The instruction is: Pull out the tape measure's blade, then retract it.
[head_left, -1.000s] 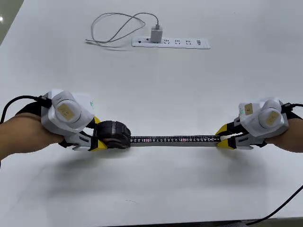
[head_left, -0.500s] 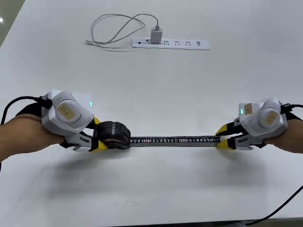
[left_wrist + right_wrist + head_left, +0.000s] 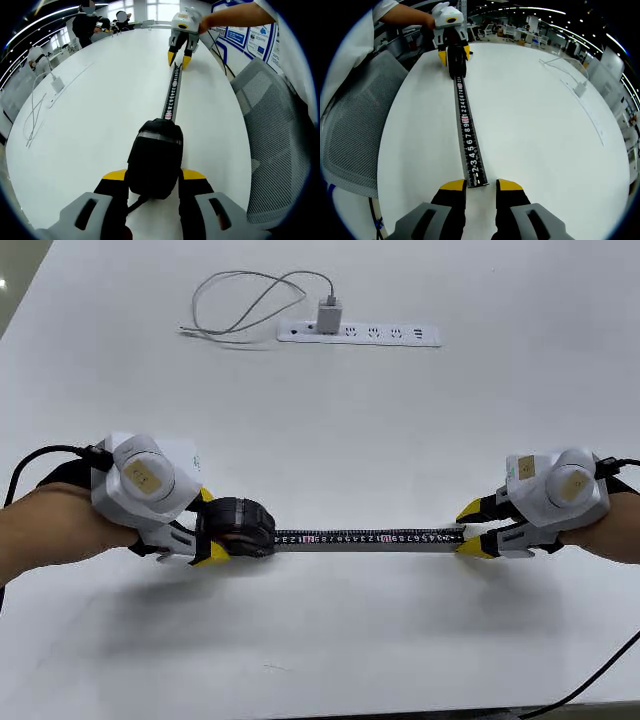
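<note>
Tape measure (image 3: 238,526) on the white desk (image 3: 330,420), blade (image 3: 365,537) drawn out.
The left tongs (image 3: 208,525) are pinching the black case from both sides. The blade runs flat along the desk to the right tongs (image 3: 468,530), whose yellow tips stand either side of its end. Whether they actually pinch it, I cannot tell.

Open-plan office or lab hall. Long white oval worktop (image 3: 100,100); grey mesh-backed office chair (image 3: 270,115), 3 o'clock in left gripper view; white multi-socket power strip (image 3: 360,332), 12 o'clock in head view; blue wall posters (image 3: 250,35); ceiling strip lights (image 3: 560,12).
</note>
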`<state>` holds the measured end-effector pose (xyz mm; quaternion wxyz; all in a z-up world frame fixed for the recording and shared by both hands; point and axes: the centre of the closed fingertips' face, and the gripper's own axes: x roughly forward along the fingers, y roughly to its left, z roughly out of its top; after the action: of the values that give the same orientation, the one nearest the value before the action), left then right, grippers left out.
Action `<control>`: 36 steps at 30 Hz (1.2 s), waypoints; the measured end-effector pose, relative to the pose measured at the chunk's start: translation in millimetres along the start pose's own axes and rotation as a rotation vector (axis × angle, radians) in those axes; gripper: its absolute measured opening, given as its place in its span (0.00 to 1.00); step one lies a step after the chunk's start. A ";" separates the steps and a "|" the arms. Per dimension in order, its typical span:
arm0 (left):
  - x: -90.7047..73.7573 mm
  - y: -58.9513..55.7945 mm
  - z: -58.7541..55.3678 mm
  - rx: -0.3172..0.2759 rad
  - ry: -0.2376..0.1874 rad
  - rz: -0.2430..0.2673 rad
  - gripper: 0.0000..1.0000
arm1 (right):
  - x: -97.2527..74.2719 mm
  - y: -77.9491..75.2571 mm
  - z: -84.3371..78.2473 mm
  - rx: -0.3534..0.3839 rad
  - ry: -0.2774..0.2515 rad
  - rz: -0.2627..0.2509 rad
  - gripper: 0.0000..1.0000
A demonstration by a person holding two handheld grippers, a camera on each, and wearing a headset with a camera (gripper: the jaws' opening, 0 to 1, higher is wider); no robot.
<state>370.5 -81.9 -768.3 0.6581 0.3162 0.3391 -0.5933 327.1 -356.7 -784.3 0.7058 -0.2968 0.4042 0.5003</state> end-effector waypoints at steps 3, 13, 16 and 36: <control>-1.4 1.2 1.1 0.000 -0.005 0.006 0.35 | -0.7 -0.5 -0.4 0.004 -0.001 -0.005 0.20; -13.1 3.3 7.0 -0.075 -0.070 -0.002 0.43 | -5.7 -1.3 15.4 0.120 -0.092 -0.007 0.28; -13.8 2.8 6.5 -0.079 -0.075 0.002 0.44 | -5.3 -0.3 16.2 0.120 -0.094 -0.005 0.28; -47.0 -0.3 -6.0 -0.271 -0.215 0.128 0.48 | -22.0 6.5 33.5 0.257 -0.232 -0.122 0.39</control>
<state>366.6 -50.4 -733.1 0.7634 0.1804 0.3230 -0.5295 326.3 -337.2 -748.6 0.8089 -0.1683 0.3618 0.4319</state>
